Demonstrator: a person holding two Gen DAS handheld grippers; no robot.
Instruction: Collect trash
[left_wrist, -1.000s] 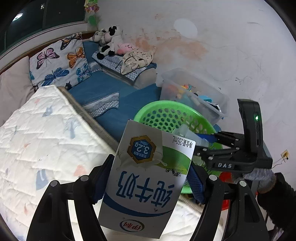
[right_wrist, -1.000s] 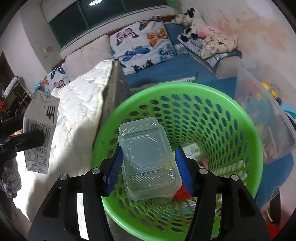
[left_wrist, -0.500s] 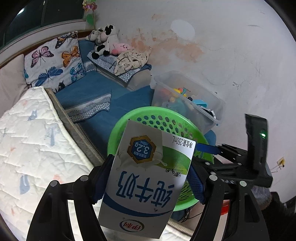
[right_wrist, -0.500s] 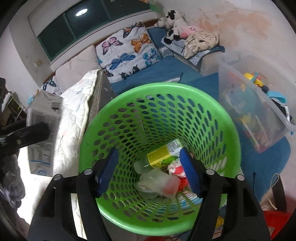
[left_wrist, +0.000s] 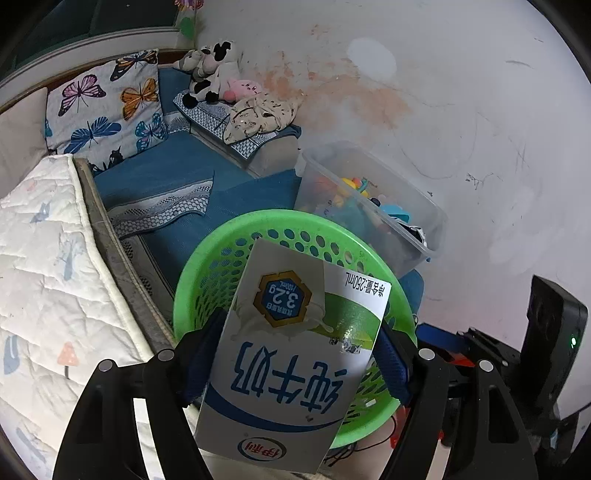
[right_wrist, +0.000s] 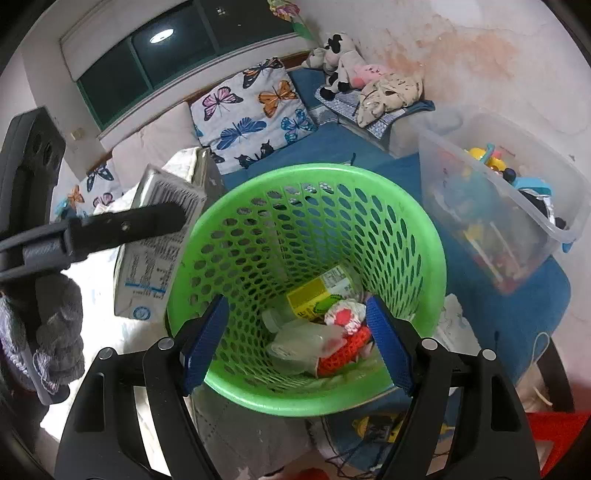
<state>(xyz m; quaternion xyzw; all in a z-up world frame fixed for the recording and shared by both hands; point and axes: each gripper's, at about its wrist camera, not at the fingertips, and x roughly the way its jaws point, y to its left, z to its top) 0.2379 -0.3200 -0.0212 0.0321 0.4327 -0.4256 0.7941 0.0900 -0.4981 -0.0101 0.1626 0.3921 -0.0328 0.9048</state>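
My left gripper (left_wrist: 295, 362) is shut on a white and blue milk carton (left_wrist: 291, 354) and holds it above the near rim of the green perforated basket (left_wrist: 229, 243). In the right wrist view the carton (right_wrist: 155, 243) hangs just left of the basket (right_wrist: 306, 177), gripped by the left gripper's black finger (right_wrist: 122, 229). My right gripper (right_wrist: 295, 339) is open and empty over the basket. Inside lie a clear plastic box (right_wrist: 299, 343), a yellow carton (right_wrist: 317, 295) and red and white wrappers (right_wrist: 343, 317).
A white quilted mattress (left_wrist: 44, 280) lies to the left. A clear bin of toys (left_wrist: 369, 206) stands against the stained wall behind the basket. A butterfly pillow (left_wrist: 103, 107) and plush toys (left_wrist: 210, 70) sit on the blue bedding farther back.
My right gripper opened and the clear plastic box dropped into the basket. My left gripper carried the milk carton from over the mattress to the basket's edge.
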